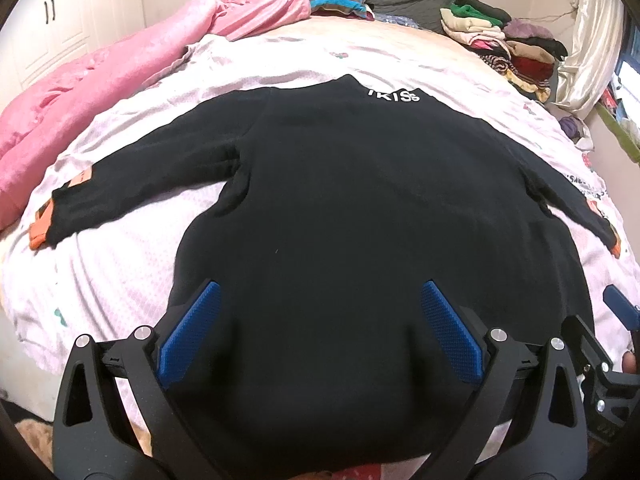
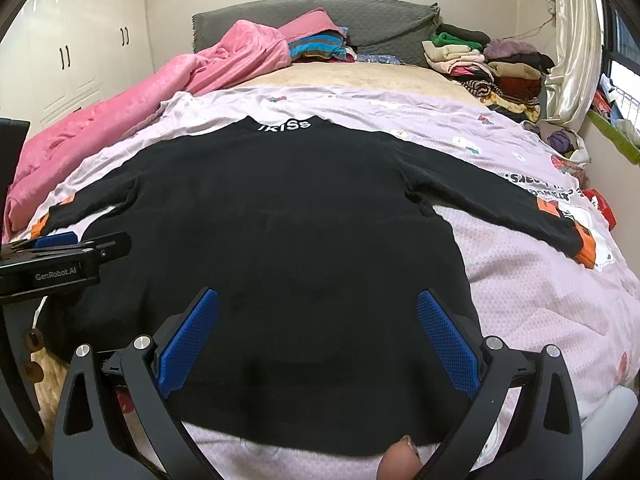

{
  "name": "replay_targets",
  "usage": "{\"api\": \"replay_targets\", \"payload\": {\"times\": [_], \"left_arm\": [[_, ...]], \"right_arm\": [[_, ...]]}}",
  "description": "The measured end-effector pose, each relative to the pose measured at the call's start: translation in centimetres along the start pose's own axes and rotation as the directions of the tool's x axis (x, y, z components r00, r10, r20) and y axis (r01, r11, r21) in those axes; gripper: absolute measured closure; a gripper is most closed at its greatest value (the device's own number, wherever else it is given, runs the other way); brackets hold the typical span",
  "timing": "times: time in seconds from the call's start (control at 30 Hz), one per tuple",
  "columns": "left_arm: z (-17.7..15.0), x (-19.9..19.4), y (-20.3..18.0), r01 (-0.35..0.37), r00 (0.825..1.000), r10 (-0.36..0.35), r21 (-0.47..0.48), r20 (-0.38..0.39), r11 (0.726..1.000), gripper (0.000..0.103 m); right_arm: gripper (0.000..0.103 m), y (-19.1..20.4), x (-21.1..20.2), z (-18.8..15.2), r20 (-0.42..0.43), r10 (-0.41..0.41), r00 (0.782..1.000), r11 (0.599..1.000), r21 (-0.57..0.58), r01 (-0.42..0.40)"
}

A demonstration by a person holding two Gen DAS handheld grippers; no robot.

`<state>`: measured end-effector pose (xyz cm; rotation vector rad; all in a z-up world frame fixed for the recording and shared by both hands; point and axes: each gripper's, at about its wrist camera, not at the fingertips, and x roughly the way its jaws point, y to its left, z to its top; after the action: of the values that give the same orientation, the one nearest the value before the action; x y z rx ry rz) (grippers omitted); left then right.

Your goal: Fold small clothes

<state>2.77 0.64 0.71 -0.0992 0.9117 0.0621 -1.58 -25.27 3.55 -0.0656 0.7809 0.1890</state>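
Bedroom, bed sheet (image 2: 520,280): black sweater (image 1: 360,208) spread flat, collar at 12 o'clock. Left gripper (image 1: 318,292), right gripper (image 2: 318,300) wide open, empty, over hem. Folding unstarted; next likely sleeve grab.

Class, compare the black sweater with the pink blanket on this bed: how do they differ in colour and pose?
The black sweater lies spread flat, sleeves outstretched; the pink blanket is bunched in folds along the bed's left edge. The sweater bears white lettering at its collar; the blanket shows none. Both rest on the bed.
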Motion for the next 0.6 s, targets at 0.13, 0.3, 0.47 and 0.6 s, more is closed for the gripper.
{"api": "replay_targets", "payload": {"times": [0.13, 0.3, 0.47, 0.6], "left_arm": [[1.5, 0.9, -0.5, -0.003, 1.000, 0.003, -0.001, -0.010, 1.000, 0.009], [3.5, 2.2, -1.1, 0.008, 1.000, -0.008, -0.011, -0.022, 1.000, 0.009], [5.2, 3.2, -2.3, 0.027, 0.999, -0.027, 0.004, -0.026, 1.000, 0.009], [6.8, 4.1, -3.2, 0.022, 0.999, -0.021, 0.025, -0.027, 0.999, 0.009]], "right_arm": [[0.004, -0.6, 1.0, 1.2, -0.005, -0.002, 1.000, 1.000, 0.014, 0.003], [0.004, -1.8, 2.3, 2.6, -0.010, -0.009, 1.000, 0.999, 0.038, 0.009], [0.004, -4.0, 3.4, 3.9, -0.006, -0.028, 1.000, 0.996, 0.087, 0.028], [0.004, -6.2, 4.4, 5.1, -0.009, -0.044, 0.999, 0.989, 0.141, 0.045]]}}
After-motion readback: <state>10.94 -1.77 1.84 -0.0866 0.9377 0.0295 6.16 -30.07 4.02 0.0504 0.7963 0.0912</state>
